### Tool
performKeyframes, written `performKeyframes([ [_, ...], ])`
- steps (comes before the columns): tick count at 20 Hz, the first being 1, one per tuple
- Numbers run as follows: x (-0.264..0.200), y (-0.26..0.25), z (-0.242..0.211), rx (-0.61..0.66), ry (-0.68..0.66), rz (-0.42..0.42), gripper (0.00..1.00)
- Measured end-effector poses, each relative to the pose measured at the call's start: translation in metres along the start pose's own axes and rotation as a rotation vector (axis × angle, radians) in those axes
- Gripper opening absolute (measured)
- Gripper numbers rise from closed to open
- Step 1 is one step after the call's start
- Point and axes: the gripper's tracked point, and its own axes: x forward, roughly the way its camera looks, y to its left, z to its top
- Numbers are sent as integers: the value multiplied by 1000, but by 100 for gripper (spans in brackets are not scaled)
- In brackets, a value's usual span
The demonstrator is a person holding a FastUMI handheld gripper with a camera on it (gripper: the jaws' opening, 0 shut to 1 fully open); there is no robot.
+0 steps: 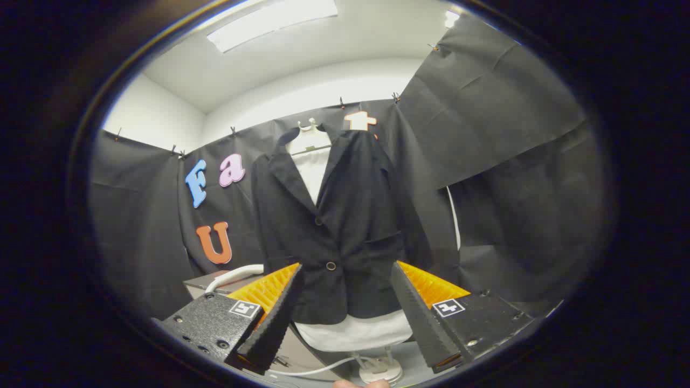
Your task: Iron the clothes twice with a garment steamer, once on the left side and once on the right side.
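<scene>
1. Gripper view: the hand-held two-finger gripper [345, 272] points at a dark, black woven blazer jacket [337, 226] that hangs ahead of it, in front of the black cloth wall [501, 140] of the booth.
2. The two fingers stand wide apart with nothing between them; neither one touches the jacket, which lies beyond their tips and shows through the gap.
3. The jacket is buttoned, with one round button [331, 265] visible low on the front and a second, smaller one [319, 221] higher up where the lapels meet.
4. It sits over a white fabric form or undershirt [312, 172] (which of the two I cannot tell) that shows in the V of the collar and again as a white hem [356, 331] below the jacket's lower edge.
5. A pale plastic hanger [308, 134] carries the jacket at the top, its hook against the wall.
6. Below the hem a thin stand runs down to a round white base [380, 372], and a white cord [312, 371] trails from it between the fingers.
7. Behind the left finger lies a flat grey-brown surface [202, 281] with a curved white tube or handle [234, 275] on it; what that tube belongs to cannot be made out.
8. Overhead, a long rectangular ceiling light [272, 21] glows on the white ceiling.
9. At the very bottom, just beside the round base, a small bit of a person's finger [360, 383] shows.
</scene>
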Motion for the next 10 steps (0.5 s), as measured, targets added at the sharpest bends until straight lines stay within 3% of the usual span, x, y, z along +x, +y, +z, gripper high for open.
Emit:
performKeyframes([
  [10, -2, 2, 6, -70, 13, 20, 100],
])
